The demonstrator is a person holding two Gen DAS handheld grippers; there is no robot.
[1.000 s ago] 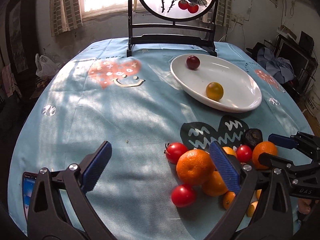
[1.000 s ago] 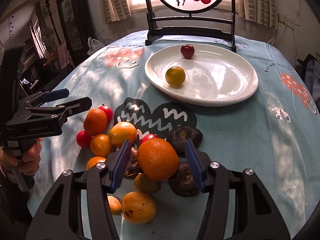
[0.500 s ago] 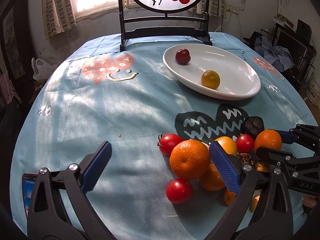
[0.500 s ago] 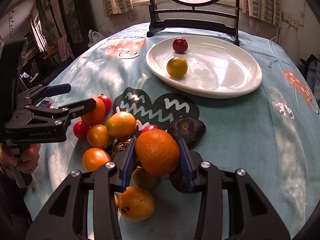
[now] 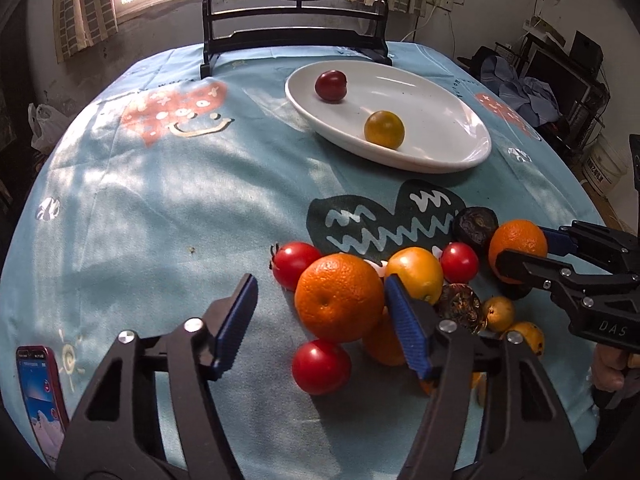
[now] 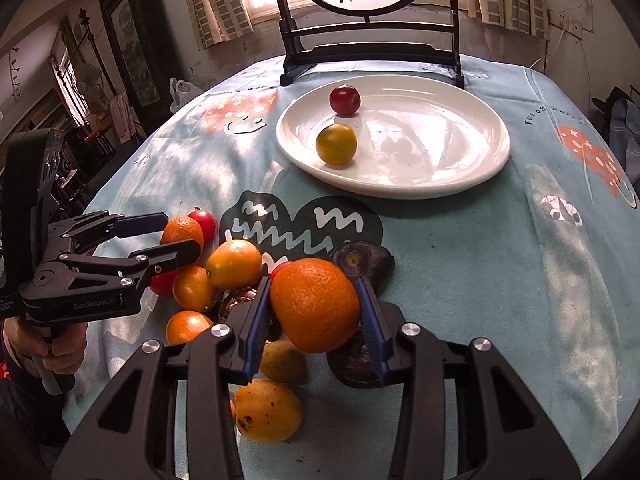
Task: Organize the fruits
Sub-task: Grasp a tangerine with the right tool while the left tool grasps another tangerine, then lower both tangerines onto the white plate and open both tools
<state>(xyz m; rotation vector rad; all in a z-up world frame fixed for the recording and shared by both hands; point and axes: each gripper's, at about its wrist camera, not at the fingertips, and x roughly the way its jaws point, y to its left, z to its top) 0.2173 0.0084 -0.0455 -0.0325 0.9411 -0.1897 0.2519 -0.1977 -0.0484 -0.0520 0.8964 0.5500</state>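
Observation:
A pile of oranges, red tomatoes and dark fruits lies on the blue cloth. My right gripper (image 6: 314, 316) is shut on a large orange (image 6: 315, 305) and holds it just above the pile; it also shows in the left wrist view (image 5: 518, 249). My left gripper (image 5: 320, 316) is open around another large orange (image 5: 339, 297) that rests on the cloth, and a red tomato (image 5: 321, 367) lies below it. The white plate (image 6: 460, 168) beyond holds a dark red fruit (image 6: 345, 99) and a yellow-green one (image 6: 336, 144).
A black stand with a round painted screen (image 6: 370, 40) stands behind the plate. A phone (image 5: 40, 396) lies at the near left table edge. Loose yellow fruits (image 6: 267, 416) lie under my right gripper. A dark fruit (image 6: 362, 260) sits beside the pile.
My right gripper has closed on the large orange and lifted it slightly. My left gripper has moved forward and narrowed around the other orange.

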